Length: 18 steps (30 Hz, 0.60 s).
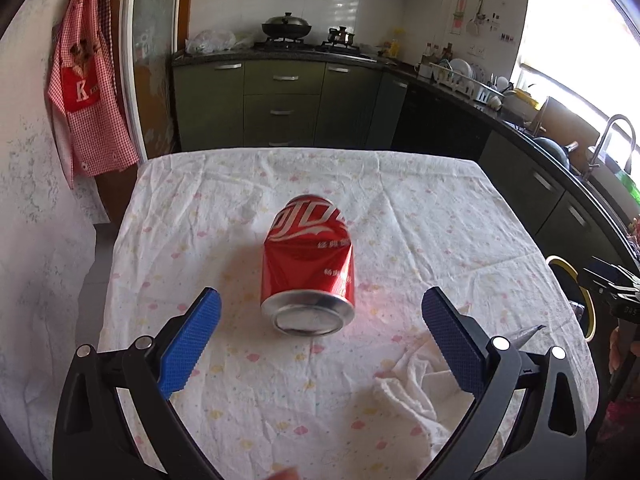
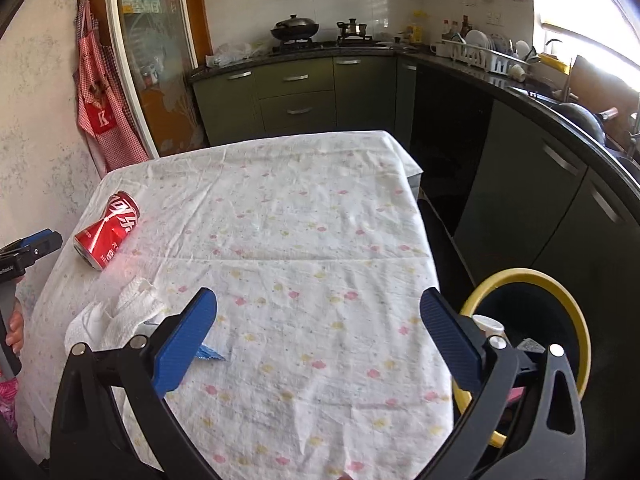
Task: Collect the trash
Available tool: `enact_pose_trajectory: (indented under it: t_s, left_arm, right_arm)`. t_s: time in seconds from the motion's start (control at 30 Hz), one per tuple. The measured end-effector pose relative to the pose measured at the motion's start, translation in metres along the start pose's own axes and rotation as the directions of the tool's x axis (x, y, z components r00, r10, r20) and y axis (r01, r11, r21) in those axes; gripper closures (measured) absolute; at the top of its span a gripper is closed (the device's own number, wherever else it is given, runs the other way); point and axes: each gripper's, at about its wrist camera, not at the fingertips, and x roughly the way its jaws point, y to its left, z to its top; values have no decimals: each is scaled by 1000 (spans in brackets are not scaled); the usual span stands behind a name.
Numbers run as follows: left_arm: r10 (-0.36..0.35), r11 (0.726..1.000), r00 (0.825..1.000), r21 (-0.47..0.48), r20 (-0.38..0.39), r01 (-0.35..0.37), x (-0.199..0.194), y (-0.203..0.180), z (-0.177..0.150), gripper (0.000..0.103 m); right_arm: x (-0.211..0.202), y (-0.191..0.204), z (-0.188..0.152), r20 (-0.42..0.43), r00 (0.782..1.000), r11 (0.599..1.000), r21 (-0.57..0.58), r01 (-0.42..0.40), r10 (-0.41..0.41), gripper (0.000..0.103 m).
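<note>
Left wrist view: table fills most of the frame, covered in a wrinkled white cloth with small pink and yellow flowers. Kitchen behind it, green cabinets along the back wall, wok on the stove, red checked apron hanging on the wall to the left. Dish rack on the counter at right.

Trash bin shows best in the right wrist view: dark inside, yellow rim, standing on the floor just beside the table's right edge. Some items already lie in it, too small to tell what.

My left gripper is spread wide, blue pads apart, gripping nothing. It points straight at the red can, which lies on its side mid-table, dented, silver base toward me. Can sits ahead of the fingertips, between their lines, not touched.

My right gripper is also wide open and empty, hovering over bare cloth near the table's right side, bin just beyond its right finger.

Crumpled white paper towel lies on the cloth near the can, on the near side, just beside my right gripper's left finger. A small blue scrap peeks out under that finger; cannot tell what it is.
</note>
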Motion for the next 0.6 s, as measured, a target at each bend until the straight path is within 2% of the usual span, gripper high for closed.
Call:
enact_pose_trajectory:
  t_s: [0.13, 0.17, 0.37, 0.53, 0.6]
  left_arm:
    - [102, 995, 992, -10, 79, -102, -10, 4, -6, 4]
    - [101, 995, 991, -10, 86, -101, -11, 3, -6, 4]
    - [-7, 1000, 997, -24, 81, 9, -11, -3, -3, 4]
    - [-52, 998, 996, -37, 77, 55, -14, -9, -2, 4]
    - [-66, 997, 992, -38, 105, 70, -18, -12, -3, 4]
  right_arm:
    - [10, 17, 0, 0, 999, 999, -3, -35, 35, 6]
    - [11, 20, 0, -3, 999, 999, -9, -34, 34, 6]
    - [10, 30, -2, -11, 1000, 999, -34, -23, 22, 6]
    - [9, 31, -4, -15, 1000, 999, -40, -18, 17, 6]
    - [9, 31, -6, -16, 1000, 999, -44, -17, 17, 6]
